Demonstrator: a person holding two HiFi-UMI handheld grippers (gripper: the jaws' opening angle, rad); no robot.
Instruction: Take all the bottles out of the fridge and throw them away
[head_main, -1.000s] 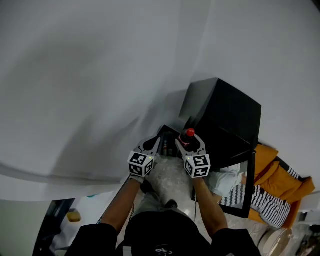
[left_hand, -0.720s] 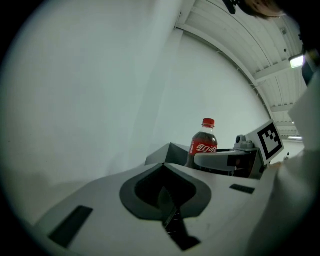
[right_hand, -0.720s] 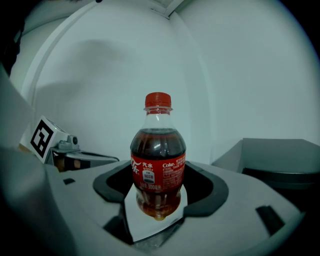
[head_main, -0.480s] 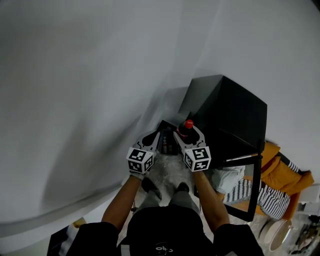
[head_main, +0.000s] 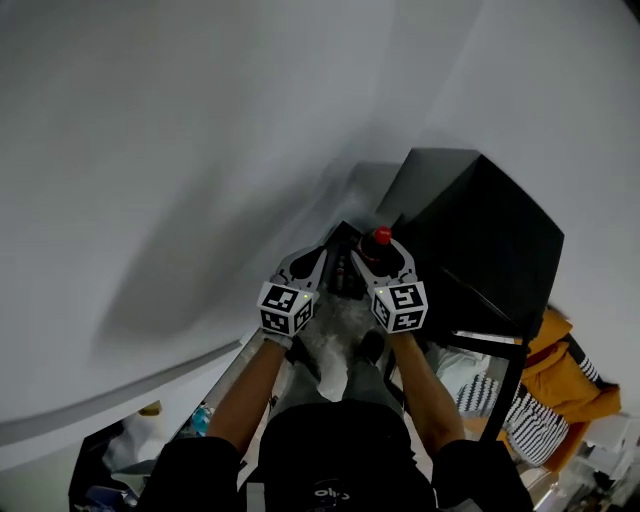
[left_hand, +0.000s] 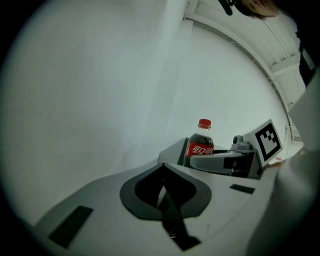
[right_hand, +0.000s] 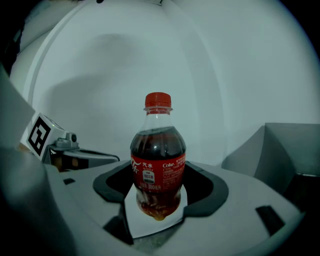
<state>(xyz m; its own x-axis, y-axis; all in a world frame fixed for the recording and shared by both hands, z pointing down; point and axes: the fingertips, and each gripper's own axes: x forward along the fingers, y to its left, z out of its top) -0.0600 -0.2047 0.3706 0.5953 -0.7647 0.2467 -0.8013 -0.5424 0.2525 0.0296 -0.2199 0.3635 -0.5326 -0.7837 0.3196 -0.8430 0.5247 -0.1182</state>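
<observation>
Bottle (right_hand: 158, 165) upright, cap (right_hand: 158, 100) up, gripped in right claw (right_hand: 157, 202), left claw (left_hand: 163, 190) closed, empty

A small clear cola bottle (right_hand: 158, 165) with a red cap and red label, partly full, is standing upright, clamped in the right gripper (right_hand: 157, 192), near the black fridge (head_main: 480, 230).

Left tongs (left_hand: 162, 175): pale grey moulded shell, with dark grey lining along the inner edges and black rectangular insets on either side.
Right tongs (right_hand: 157, 180): same pale grey shell, dark lining and black insets.
Marker cubes (head_main: 287, 307): white faces with black square patterns, one cube on each tool.
Sleeves (head_main: 190, 468): black and short.
Head covering (head_main: 320, 450): black, with small white print near its edge.
Legs: grey trousers (head_main: 345, 385) and dark shoes (head_main: 371, 345).
</observation>
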